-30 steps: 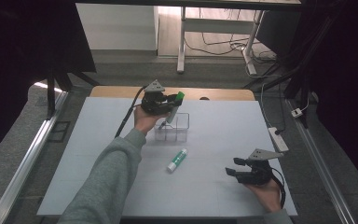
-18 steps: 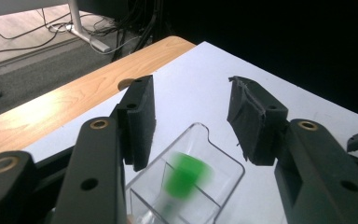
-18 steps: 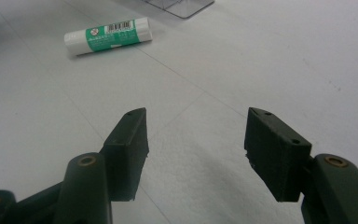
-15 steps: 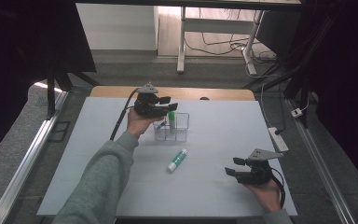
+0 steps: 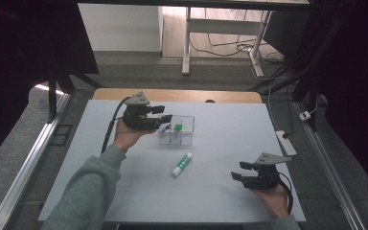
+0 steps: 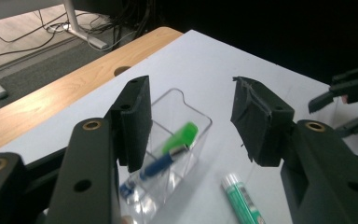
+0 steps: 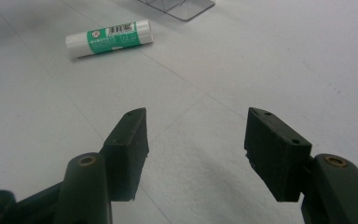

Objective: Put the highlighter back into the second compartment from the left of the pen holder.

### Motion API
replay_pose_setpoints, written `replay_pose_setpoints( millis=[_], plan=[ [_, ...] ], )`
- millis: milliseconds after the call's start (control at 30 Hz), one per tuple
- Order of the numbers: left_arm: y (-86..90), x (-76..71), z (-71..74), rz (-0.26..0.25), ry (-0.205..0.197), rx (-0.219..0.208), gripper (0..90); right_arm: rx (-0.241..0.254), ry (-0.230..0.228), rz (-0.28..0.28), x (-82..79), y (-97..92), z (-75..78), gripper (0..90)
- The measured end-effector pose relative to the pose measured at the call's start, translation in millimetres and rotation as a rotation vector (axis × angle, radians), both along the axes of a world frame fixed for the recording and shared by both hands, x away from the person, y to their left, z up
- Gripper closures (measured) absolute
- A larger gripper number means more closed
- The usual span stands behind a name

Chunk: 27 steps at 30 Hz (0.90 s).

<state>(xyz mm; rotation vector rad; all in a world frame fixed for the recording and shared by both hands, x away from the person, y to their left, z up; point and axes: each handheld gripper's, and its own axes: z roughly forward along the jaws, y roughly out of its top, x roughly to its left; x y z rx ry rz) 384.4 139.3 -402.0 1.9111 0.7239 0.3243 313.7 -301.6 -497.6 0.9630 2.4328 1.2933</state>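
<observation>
Landmark: the clear box (image 5: 176,130), a small see-through holder with compartments, standing upright on the white table (image 5: 230,120) towards its far side.

Pen: a marker (image 6: 175,145) with a green cap and blue body leans inside the box, cap up; in the high view the green cap shows above the rim.

Left gripper: the left gripper (image 5: 165,118) hovers just left of the box, level with its rim. Its jaws have just been opening and now stand apart with nothing between them; in the left gripper view the pen sits beyond them, free of both pads.

Right gripper: the right gripper (image 5: 237,171) rests low over the table, well to the near right of the box, jaws apart and empty.

Glue stick: the glue stick (image 5: 182,164), white with a green label, lies flat on the table just in front of the box, between it and the right gripper.

Step in hand: my reading is that the pen is delivered and the left hand is clearing away; the glue stick looks like the next thing to go in.

Doing it well: draw the left gripper back without brushing the box, which is light and likely to slide or tip. For the glue stick, come down across its width, grip near the middle, then stand it upright over a free compartment before releasing.
</observation>
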Motion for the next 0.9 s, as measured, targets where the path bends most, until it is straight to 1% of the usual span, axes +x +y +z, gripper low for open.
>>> replay_pose_setpoints(
  millis=[100,200,300,400,467,600,700,767,900],
  plan=[
    [6.4,-11.9,-3.2,0.005,0.000,0.020,47.1,0.000,0.000,0.002,0.0,0.3,0.1,39.8],
    [13.3,-23.6,-7.2,0.018,0.005,0.028,46.6,-0.003,0.000,0.000,-0.1,0.4,0.1,39.8],
    [19.2,-35.5,-13.2,0.025,0.004,0.046,45.8,-0.002,0.000,0.003,-0.1,0.5,0.0,39.8],
    [25.7,-46.7,-21.5,0.030,0.017,0.045,45.2,-0.003,-0.001,0.001,0.0,0.1,0.1,39.7],
    [29.9,-54.8,-27.4,0.041,0.015,0.057,45.0,0.000,0.000,0.001,-0.2,-0.2,0.2,39.7],
    [36.5,-69.8,-39.2,0.053,0.015,0.115,44.0,0.001,0.000,0.002,0.1,-0.5,0.0,39.8],
    [40.2,-80.0,-48.3,0.058,0.022,0.143,43.4,-0.002,0.000,0.001,0.4,-0.2,-0.2,39.8],
    [43.2,-86.2,-53.9,0.059,0.029,0.148,43.1,-0.002,0.001,0.002,0.3,0.0,-0.2,39.7],
    [48.8,-98.6,-62.6,0.076,0.032,0.157,42.7,-0.002,0.001,0.001,0.1,0.1,-0.2,39.8]
  ],
)
